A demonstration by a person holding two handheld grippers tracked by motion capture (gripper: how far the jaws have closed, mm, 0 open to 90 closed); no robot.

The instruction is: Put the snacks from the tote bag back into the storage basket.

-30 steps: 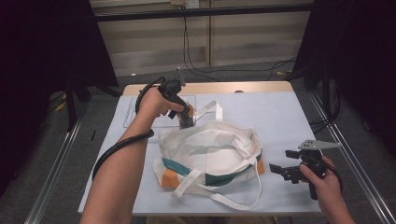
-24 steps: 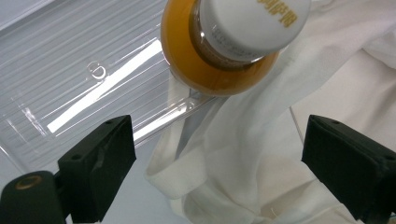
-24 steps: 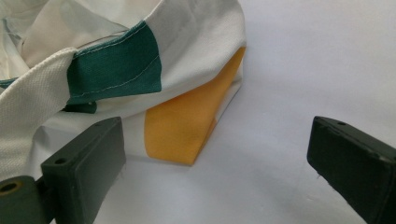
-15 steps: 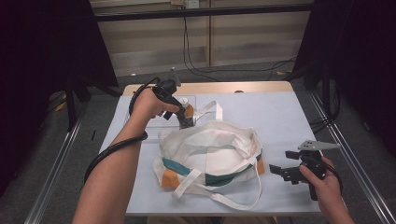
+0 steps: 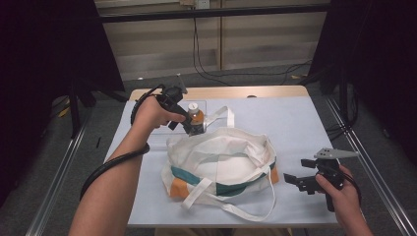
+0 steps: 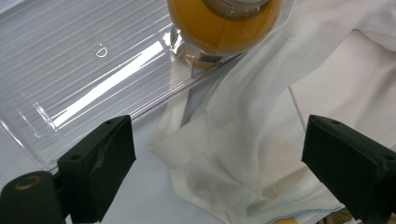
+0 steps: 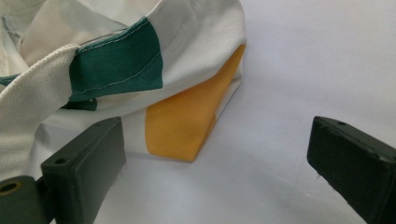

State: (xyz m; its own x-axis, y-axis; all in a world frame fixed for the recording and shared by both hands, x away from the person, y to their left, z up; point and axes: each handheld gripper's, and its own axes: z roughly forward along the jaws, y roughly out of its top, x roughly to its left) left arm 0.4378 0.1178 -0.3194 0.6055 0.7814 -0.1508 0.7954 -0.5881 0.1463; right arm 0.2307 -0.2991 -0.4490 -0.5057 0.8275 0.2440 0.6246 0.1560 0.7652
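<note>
A bottle of orange liquid (image 5: 195, 117) stands upright on the near right corner of a clear plastic tray (image 5: 155, 125) at the back left. My left gripper (image 5: 186, 122) is just left of the bottle, jaws open. In the left gripper view the bottle (image 6: 224, 23) stands beyond the open left gripper (image 6: 224, 163), over the ribbed tray (image 6: 93, 70) and white bag cloth (image 6: 243, 130). A white tote bag (image 5: 221, 162) with green and orange patches lies in the middle of the table. My right gripper (image 5: 296, 170) is open beside its right end, facing the bag's orange corner (image 7: 196, 121).
The table has a pale blue-white cover (image 5: 295, 128), with bare room at the back right. The bag's long straps (image 5: 236, 209) trail toward the near edge. Metal rails (image 5: 369, 162) run along both sides of the table, and cables lie on the floor behind.
My left hand has drawn back a little to the left, and the bottle now stands on the tray clear of the open jaws. The right gripper has not moved.
</note>
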